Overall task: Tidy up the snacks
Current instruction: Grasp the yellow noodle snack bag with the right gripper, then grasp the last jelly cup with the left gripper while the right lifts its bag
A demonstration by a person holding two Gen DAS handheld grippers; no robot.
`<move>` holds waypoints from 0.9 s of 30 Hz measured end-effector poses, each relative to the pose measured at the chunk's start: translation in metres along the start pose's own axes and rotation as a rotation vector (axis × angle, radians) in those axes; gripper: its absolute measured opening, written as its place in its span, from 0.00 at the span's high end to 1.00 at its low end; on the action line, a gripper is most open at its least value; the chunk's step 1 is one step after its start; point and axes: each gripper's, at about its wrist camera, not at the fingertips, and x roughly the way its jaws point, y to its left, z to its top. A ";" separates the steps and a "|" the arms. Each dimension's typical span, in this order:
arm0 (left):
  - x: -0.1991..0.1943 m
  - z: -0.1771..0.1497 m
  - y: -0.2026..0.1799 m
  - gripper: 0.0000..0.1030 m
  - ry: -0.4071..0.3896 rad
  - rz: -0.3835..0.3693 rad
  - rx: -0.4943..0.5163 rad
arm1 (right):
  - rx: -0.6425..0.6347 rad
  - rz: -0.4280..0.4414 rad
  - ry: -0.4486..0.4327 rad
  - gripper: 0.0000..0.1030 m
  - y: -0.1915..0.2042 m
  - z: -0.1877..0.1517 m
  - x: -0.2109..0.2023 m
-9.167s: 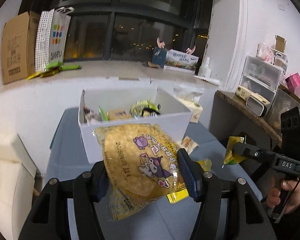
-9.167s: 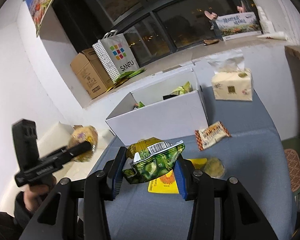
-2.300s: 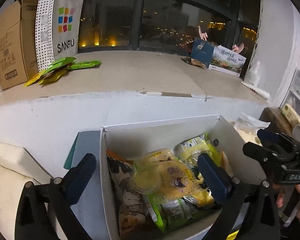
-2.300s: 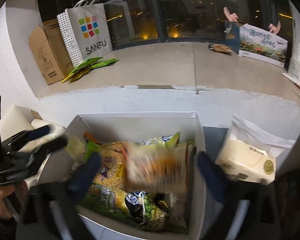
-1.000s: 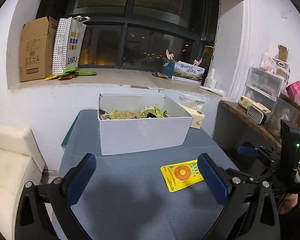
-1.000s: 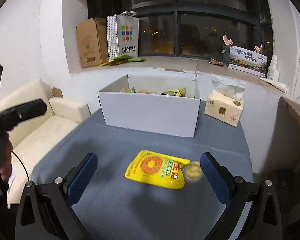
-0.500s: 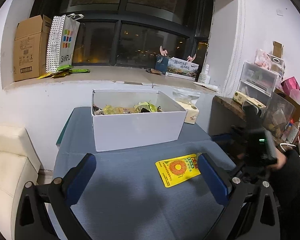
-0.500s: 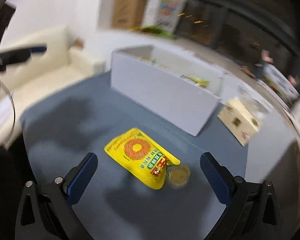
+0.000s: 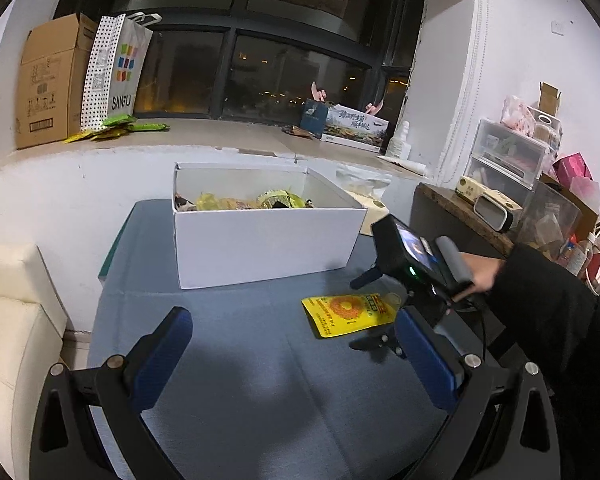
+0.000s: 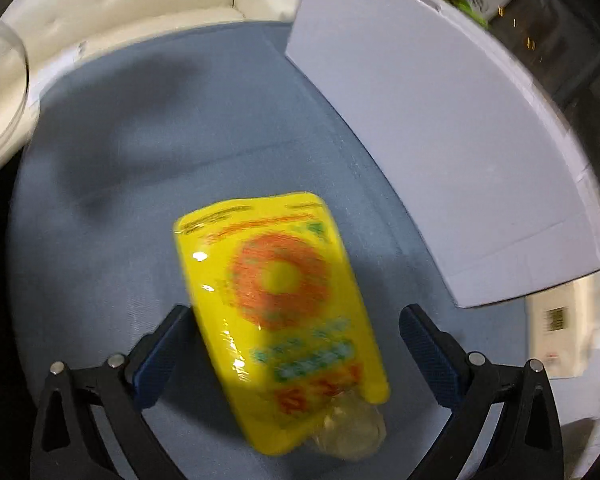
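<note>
the right gripper (image 10: 290, 344) has its fingers spread wide, and the yellow packet (image 10: 278, 308) lies flat between them on the blue table (image 10: 112, 248), apart from both pads. the packet's long axis runs roughly along the gripper's forward direction, tilted a little, so the fingers face its two long edges and closing would pinch it across its narrow width. a small round, pale snack (image 10: 352, 426) sits at the packet's near corner, touching or just under it; i cannot tell which. the view is blurred.

the left gripper (image 9: 296, 354) is also wide open and empty, hanging above bare table with the packet well off toward its right finger. so the right hand is clearly the nearer one and looks set to take the packet.

the white box (image 9: 260, 236) stands past the packet, close to the far edge of the table, already holding several snacks. it is probably where the packet goes.

around the table: a cream sofa (image 9: 8, 320) on the left, a window ledge with a cardboard box (image 9: 48, 80) and a shopping bag (image 9: 116, 72), and a cluttered shelf on the right.
</note>
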 end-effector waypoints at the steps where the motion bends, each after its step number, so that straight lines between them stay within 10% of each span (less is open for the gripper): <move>1: 0.002 0.000 0.000 0.00 0.005 0.006 -0.001 | 0.030 0.045 -0.004 0.00 -0.007 0.000 0.003; 6: 0.006 -0.002 0.002 0.00 0.018 0.016 -0.011 | 0.130 0.155 -0.027 0.00 -0.027 -0.010 0.010; 8: 0.009 -0.004 0.005 0.00 0.025 0.016 -0.020 | 0.135 0.153 -0.050 0.20 -0.026 -0.012 0.004; 9: 0.010 -0.004 0.005 0.00 0.029 0.017 -0.022 | 0.145 0.136 -0.087 0.55 -0.027 -0.012 -0.005; 18: 0.027 -0.002 -0.002 0.00 0.058 0.021 0.024 | 0.217 0.034 -0.257 0.60 -0.003 -0.028 -0.053; 27: 0.111 0.012 -0.064 0.00 0.192 -0.161 0.180 | 0.735 -0.044 -0.634 0.60 -0.014 -0.122 -0.173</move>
